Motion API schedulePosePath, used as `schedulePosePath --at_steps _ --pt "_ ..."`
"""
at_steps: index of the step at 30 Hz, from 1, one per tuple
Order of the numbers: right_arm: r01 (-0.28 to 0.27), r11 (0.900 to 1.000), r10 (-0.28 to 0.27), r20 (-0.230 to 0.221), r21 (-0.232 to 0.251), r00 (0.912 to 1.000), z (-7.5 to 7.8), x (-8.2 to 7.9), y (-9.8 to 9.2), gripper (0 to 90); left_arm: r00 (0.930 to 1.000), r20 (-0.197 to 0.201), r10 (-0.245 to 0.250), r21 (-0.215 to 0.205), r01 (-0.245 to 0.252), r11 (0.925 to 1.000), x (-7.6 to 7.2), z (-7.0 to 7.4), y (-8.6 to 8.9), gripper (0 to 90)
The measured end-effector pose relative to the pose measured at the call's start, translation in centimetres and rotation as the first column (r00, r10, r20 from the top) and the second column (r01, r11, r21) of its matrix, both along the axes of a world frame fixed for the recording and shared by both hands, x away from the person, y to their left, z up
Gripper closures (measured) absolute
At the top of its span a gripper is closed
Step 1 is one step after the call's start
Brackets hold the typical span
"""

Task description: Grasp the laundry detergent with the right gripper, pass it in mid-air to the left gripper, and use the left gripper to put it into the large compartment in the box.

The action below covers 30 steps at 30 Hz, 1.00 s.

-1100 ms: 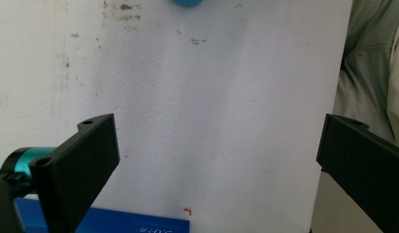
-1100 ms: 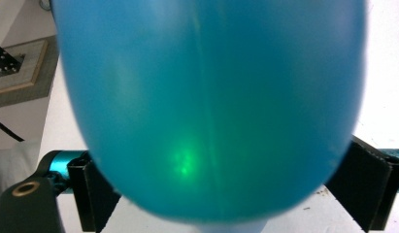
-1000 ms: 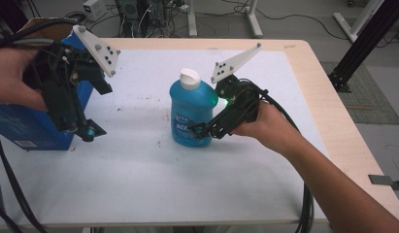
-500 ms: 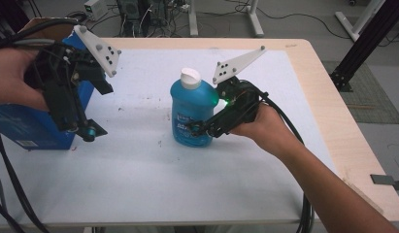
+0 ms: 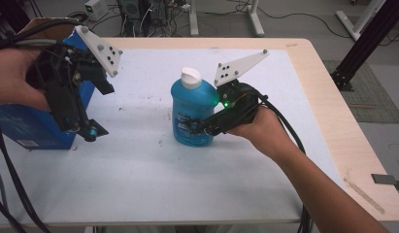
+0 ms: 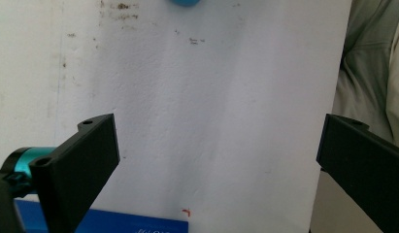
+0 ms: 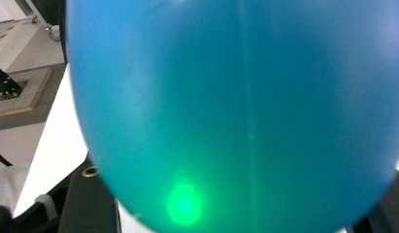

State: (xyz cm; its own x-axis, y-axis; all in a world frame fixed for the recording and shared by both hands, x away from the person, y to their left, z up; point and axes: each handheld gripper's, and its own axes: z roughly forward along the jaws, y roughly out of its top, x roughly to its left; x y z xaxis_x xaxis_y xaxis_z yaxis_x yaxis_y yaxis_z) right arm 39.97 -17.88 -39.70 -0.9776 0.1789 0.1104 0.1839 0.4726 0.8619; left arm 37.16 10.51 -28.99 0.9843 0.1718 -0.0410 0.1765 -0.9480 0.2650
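Center frame, the right claw (image 5: 194, 127) has just been closing on an upright blue bottle (image 5: 191, 114), gripping low; likely heavy, slick. Left claw (image 6: 216, 160) open, empty.

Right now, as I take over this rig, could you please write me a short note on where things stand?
Right gripper: its jaws have just been closing around the lower body of the blue bottle, which sits between them; the grip looks made, though pad contact is hard to confirm.
Left gripper: open and empty, held above the table in front of the blue box.
The bottle stands upright mid-table, white cap on.
Done: the bottle is reached and clasped.
Left: lifting and moving it, probably toward the box.
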Motion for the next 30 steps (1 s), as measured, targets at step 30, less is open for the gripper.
schedulePosePath --at_steps 30 --pt "-0.006 1.000 0.006 0.049 0.006 0.9988 -0.17 -0.35 -0.01 45.2 1.0000 -0.003 0.003 -0.011 -0.003 0.9999 0.16 -0.08 -0.16 1.6"
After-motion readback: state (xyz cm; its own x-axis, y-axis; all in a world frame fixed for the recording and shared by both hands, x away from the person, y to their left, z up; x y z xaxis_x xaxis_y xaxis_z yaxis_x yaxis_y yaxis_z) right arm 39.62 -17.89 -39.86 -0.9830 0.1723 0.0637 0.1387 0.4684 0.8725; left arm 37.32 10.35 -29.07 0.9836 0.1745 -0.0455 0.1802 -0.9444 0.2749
